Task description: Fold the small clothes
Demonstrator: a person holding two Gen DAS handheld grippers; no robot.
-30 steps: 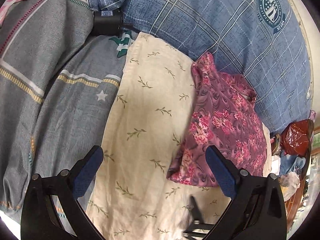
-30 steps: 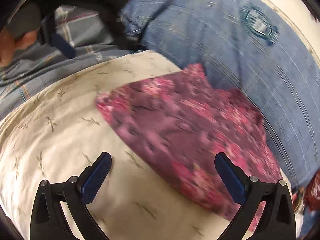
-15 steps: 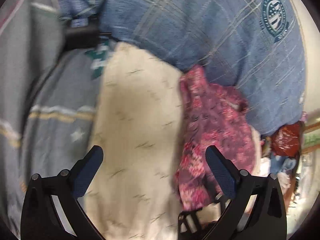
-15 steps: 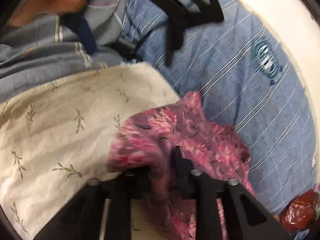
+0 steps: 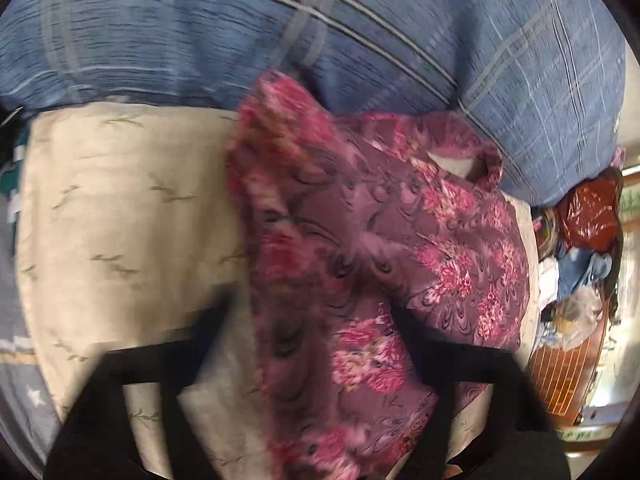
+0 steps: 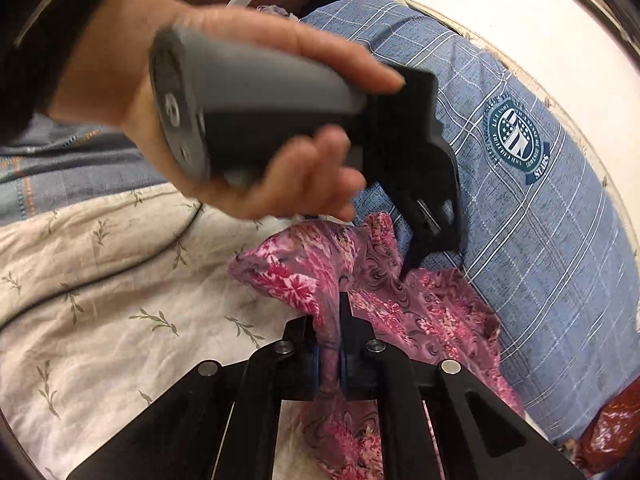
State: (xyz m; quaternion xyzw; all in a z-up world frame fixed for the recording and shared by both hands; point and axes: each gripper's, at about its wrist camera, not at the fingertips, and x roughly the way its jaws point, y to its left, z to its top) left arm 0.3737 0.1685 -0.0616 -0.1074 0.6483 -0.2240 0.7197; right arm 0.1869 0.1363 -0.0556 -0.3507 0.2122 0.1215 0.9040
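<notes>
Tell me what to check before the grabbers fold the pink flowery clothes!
1. Right gripper shut on the floral garment: ok.
2. Left gripper holding the garment: cannot tell; its tip meets the fabric, but its own view is blurred.
3. Garment flat: not ok, it is bunched up.
4. Garment lying on the cream cloth: ok.
5. Far edge free of the blue pillow: not ok, they touch.

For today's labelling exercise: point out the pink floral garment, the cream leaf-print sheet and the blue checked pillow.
pink floral garment [image 6: 432, 312], right wrist view, flat middle.
cream leaf-print sheet [image 6: 120, 280], right wrist view, bare left part.
blue checked pillow [image 6: 540, 240], right wrist view, below the badge.
</notes>
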